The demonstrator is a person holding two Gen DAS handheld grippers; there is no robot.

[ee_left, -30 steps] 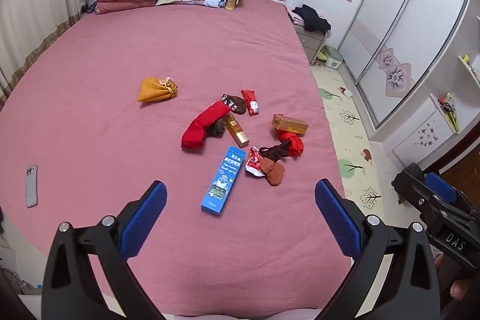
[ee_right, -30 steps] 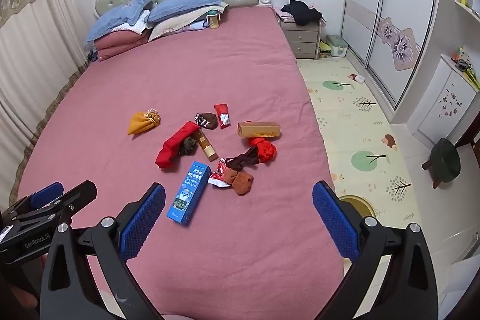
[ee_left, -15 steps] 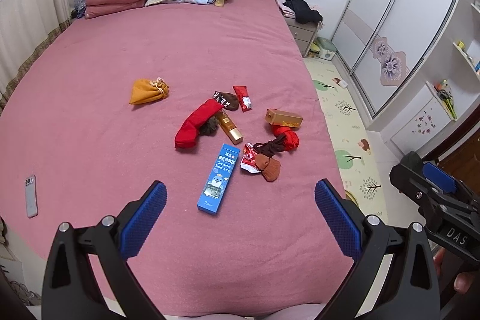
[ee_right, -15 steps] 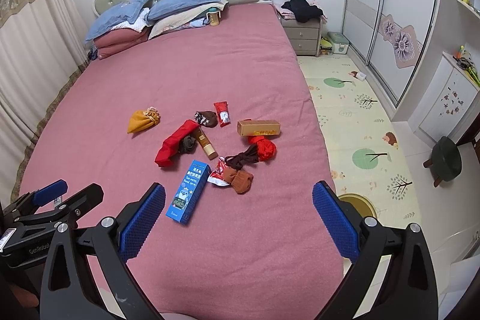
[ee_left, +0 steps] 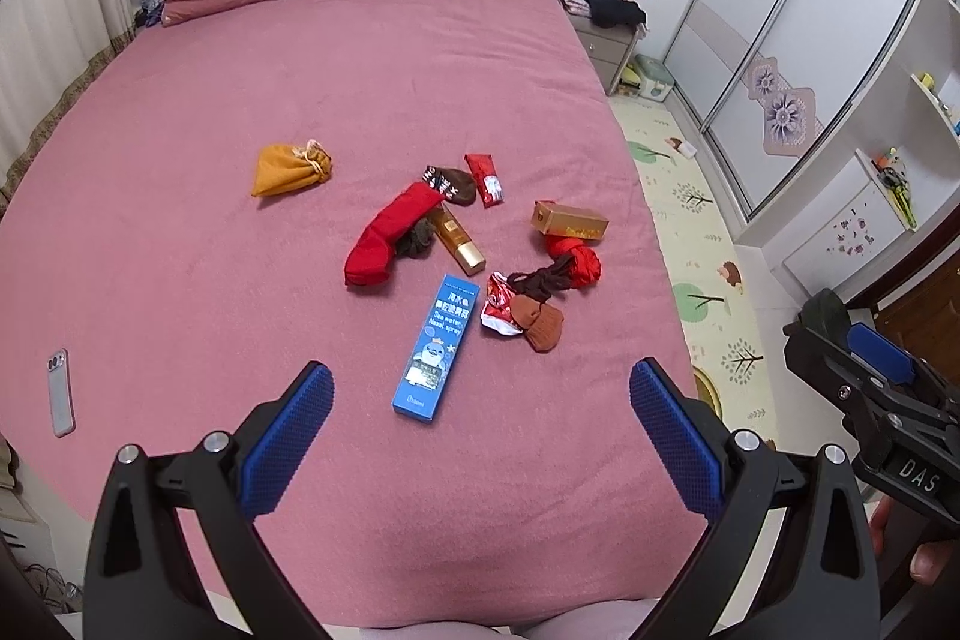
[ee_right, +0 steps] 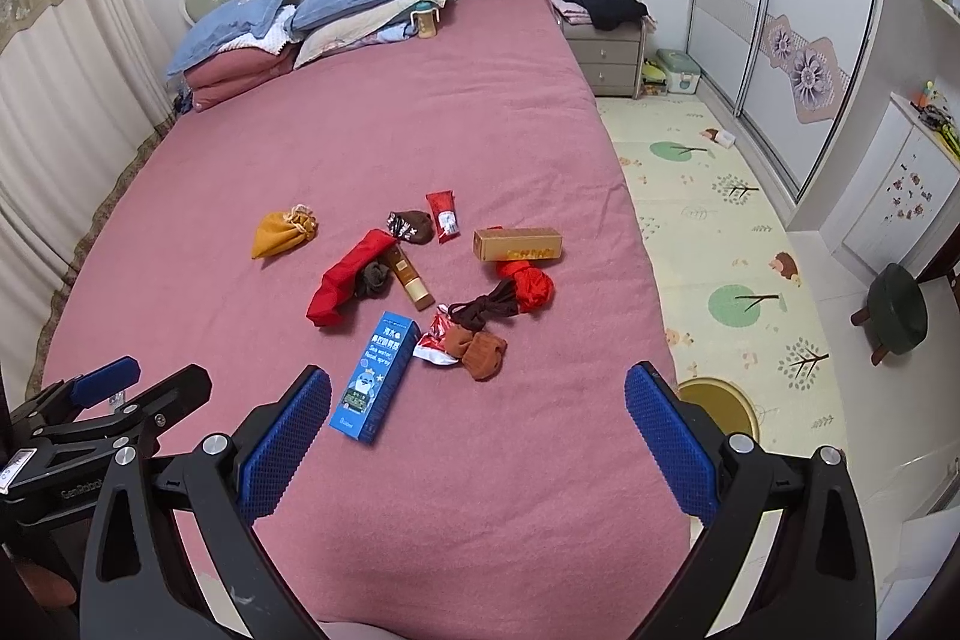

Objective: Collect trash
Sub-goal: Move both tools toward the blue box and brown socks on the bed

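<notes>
Near the foot edge of the pink bed (ee_left: pixel 180 112), both grippers hang above the bedspread with jaws spread wide, holding nothing. The left gripper (ee_left: pixel 480 436) frames the near end of a blue nasal-spray box (ee_left: pixel 437 346), which lies ahead of and between its fingers without touching them. The right gripper (ee_right: pixel 477 439) has the same box (ee_right: pixel 377 377) just beyond its left pad (ee_right: pixel 282 451).

Beyond the box, toward the bed's middle, sits the scatter: one gold box (ee_left: pixel 570 221), one amber bottle (ee_left: pixel 459 244) lying flat, one red sachet (ee_left: pixel 486 178) and one crumpled red-and-white wrapper (ee_left: pixel 497 307). Mixed in are one long red sock (ee_left: pixel 390 235), one balled red cloth (ee_left: pixel 577 261), a pair of rust-brown socks (ee_left: pixel 539 321) against the wrapper, and dark brown pieces whose count I cannot tell. One mustard drawstring pouch (ee_left: pixel 288 167) lies apart toward the left edge, and one phone (ee_left: pixel 60 391) rests near the left foot corner.
</notes>
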